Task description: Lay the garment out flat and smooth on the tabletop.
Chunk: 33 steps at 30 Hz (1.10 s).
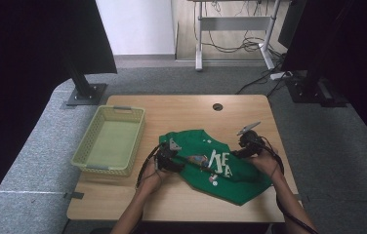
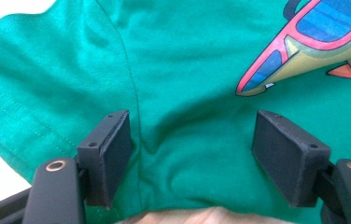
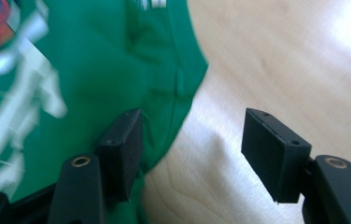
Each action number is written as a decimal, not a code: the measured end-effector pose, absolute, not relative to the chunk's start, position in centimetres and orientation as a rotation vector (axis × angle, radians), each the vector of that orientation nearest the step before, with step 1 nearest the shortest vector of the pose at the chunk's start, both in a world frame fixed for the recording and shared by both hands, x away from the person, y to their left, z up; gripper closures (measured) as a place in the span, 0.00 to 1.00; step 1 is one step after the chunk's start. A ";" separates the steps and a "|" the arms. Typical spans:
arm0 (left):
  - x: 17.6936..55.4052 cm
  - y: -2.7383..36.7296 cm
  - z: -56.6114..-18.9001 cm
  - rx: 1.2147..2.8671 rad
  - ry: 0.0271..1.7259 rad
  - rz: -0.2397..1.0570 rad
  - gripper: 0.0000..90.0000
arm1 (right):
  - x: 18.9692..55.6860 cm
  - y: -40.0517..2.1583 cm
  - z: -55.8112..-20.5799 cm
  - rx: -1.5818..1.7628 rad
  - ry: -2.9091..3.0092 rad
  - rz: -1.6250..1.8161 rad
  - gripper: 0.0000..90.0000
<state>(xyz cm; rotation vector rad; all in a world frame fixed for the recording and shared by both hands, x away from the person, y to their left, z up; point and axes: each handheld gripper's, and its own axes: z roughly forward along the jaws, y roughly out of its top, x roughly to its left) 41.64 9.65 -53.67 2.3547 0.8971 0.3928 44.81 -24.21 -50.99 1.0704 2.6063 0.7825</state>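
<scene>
Your left gripper point(image 2: 192, 158) hovers wide-jawed over the crumpled green T-shirt point(image 1: 220, 168) lying on the near right part of the wooden table point(image 1: 181, 109); your right gripper point(image 3: 190, 156), jaws parted and gripping nothing, straddles the shirt's edge.

A green T-shirt point(image 1: 220, 170) with white lettering and a print of red-framed blue sunglasses, a pale yellow-green basket point(image 1: 109, 141), a light wood-grain counter point(image 1: 181, 109)
</scene>
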 end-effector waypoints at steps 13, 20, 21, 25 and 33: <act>42.5 11.4 -53.5 2.348 0.972 0.459 0.32 | 40.5 -21.4 -52.8 0.884 2.807 0.723 0.43; 41.2 11.8 -52.9 2.338 0.960 0.400 0.32 | 42.3 -22.2 -51.3 1.006 2.684 0.787 0.48; 41.2 11.8 -52.9 2.338 0.960 0.400 0.32 | 42.6 -22.1 -51.4 1.012 2.674 0.795 0.48; 40.3 11.3 -53.3 2.367 0.948 0.349 0.29 | 43.4 -20.4 -52.1 0.997 2.694 0.785 0.52; 40.4 11.8 -53.6 2.355 0.984 0.325 0.28 | 43.8 -19.0 -52.8 1.013 2.740 0.774 0.88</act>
